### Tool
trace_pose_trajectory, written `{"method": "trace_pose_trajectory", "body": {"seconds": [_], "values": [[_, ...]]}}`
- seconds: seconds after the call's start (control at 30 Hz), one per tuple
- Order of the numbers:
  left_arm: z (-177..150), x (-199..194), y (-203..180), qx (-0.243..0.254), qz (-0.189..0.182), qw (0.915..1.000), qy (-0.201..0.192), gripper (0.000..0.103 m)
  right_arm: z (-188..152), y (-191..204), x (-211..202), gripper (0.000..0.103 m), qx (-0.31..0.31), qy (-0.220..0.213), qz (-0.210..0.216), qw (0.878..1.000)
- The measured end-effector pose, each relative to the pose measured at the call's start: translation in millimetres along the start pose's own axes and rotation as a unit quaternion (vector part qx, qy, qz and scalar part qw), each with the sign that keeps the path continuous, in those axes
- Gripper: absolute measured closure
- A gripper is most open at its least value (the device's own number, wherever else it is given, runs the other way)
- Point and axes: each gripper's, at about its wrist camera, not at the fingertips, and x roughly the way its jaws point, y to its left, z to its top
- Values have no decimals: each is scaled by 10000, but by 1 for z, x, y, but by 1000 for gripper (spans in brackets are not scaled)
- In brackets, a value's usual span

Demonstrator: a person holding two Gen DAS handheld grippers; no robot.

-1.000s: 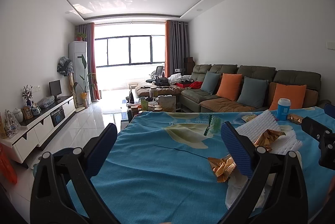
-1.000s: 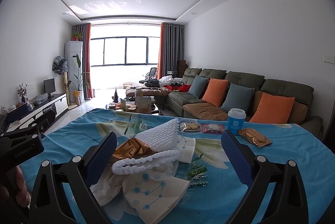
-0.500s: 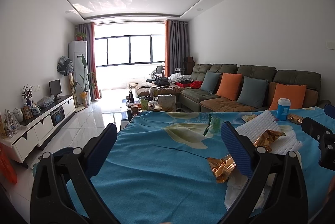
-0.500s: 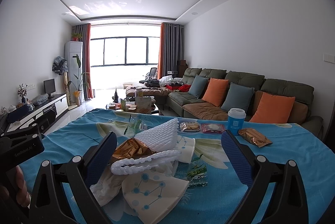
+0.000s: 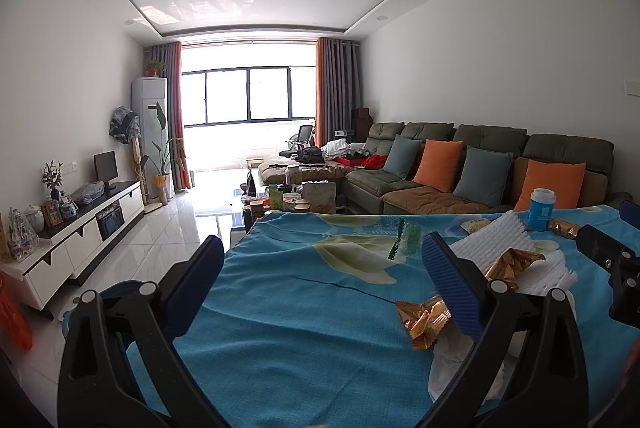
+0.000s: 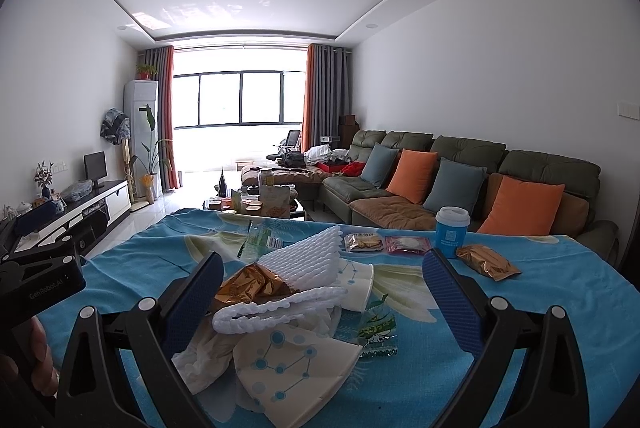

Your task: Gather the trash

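Note:
A pile of trash lies on the blue tablecloth (image 6: 520, 308). It holds white foam netting (image 6: 308, 260), a crumpled gold wrapper (image 6: 252, 284), flattened patterned paper cups (image 6: 296, 356), tissue (image 6: 200, 352) and a clear green wrapper (image 6: 376, 328). My right gripper (image 6: 320, 276) hangs open just before this pile, nothing between its fingers. My left gripper (image 5: 320, 268) is open too, over bare cloth to the pile's left. A second gold wrapper (image 5: 422, 316) lies by its right finger, and the foam netting (image 5: 496, 248) sits beyond it.
A blue lidded cup (image 6: 450, 232), a gold snack packet (image 6: 488, 262) and two small snack packs (image 6: 362, 242) stand at the table's far side. A dark blue rounded object (image 5: 116, 292) sits below the table's left edge. A sofa (image 6: 460, 195) and a coffee table (image 6: 260, 203) lie beyond.

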Motion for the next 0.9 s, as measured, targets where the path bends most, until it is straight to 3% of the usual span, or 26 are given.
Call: {"method": "trace_pose_trajectory", "body": {"seconds": [0.9], "values": [[-3,-1,1,-32,16,10000,60,6,-1,-3,1,7,23,66,74,9999]]}}
